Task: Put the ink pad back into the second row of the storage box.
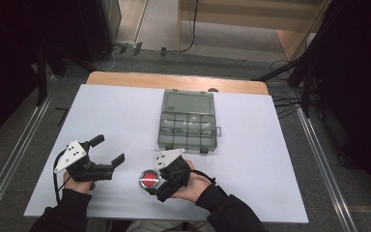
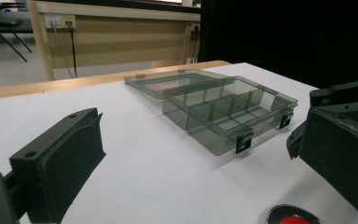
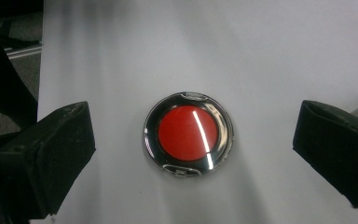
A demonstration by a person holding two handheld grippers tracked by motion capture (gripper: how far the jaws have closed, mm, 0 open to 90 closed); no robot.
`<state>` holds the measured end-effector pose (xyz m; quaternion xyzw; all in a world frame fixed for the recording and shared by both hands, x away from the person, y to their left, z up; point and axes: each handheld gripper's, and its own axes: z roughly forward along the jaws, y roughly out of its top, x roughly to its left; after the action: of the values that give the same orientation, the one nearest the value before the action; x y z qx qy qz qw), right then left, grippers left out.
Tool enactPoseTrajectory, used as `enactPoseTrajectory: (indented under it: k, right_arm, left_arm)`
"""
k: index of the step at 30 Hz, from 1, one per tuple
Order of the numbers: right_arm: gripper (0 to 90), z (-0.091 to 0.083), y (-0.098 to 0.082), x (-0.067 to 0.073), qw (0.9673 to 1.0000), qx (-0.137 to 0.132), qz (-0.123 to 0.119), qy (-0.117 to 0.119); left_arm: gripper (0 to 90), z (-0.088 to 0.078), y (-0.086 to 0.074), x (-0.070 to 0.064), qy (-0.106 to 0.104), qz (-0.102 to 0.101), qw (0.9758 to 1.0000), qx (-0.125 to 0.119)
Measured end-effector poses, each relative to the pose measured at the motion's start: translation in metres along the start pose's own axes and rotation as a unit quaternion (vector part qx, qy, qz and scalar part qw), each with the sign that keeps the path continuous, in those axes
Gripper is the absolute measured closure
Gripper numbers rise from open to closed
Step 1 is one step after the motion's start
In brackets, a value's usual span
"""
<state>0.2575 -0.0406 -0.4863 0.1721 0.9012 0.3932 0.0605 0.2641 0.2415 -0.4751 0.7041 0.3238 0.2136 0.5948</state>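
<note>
Red round compact (image 3: 189, 133) lying between right gripper's (image 3: 193, 154) wide jaws, left gripper (image 1: 110, 150) jaws wide, holding nothing

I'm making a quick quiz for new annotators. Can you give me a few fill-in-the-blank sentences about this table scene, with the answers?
1. The round compact lying between the right gripper's jaws has a ____ centre.
2. The lid of the grey compartment box is ____.
3. The left gripper holds ____.
4. The compact rests on the ____ table cover.

Missing words: red; open; nothing; white
</note>
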Motion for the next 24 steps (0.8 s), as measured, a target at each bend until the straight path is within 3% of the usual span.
enactPoseTrajectory:
  k: [6,11,16,24]
  right_arm:
    - [0.0,0.018,0.002,0.005,0.9994,0.034,-0.005,0.007]
    - [0.4,0.024,0.001,0.006,0.9989,0.046,-0.004,0.003]
    - [11.3,0.028,0.001,0.006,0.9986,0.053,-0.006,0.006]
    - [21.4,0.033,-0.001,0.005,0.9981,0.060,-0.007,-0.002]
  left_arm:
    - [0.0,0.000,0.000,0.000,0.000,-0.001,1.0000,-0.001]
    - [0.0,0.000,0.000,0.000,-0.001,-0.001,1.0000,0.000]
    - [0.0,0.000,0.000,0.000,-0.001,-0.001,1.0000,0.000]
    - [0.0,0.000,0.000,0.000,-0.003,-0.001,1.0000,0.000]
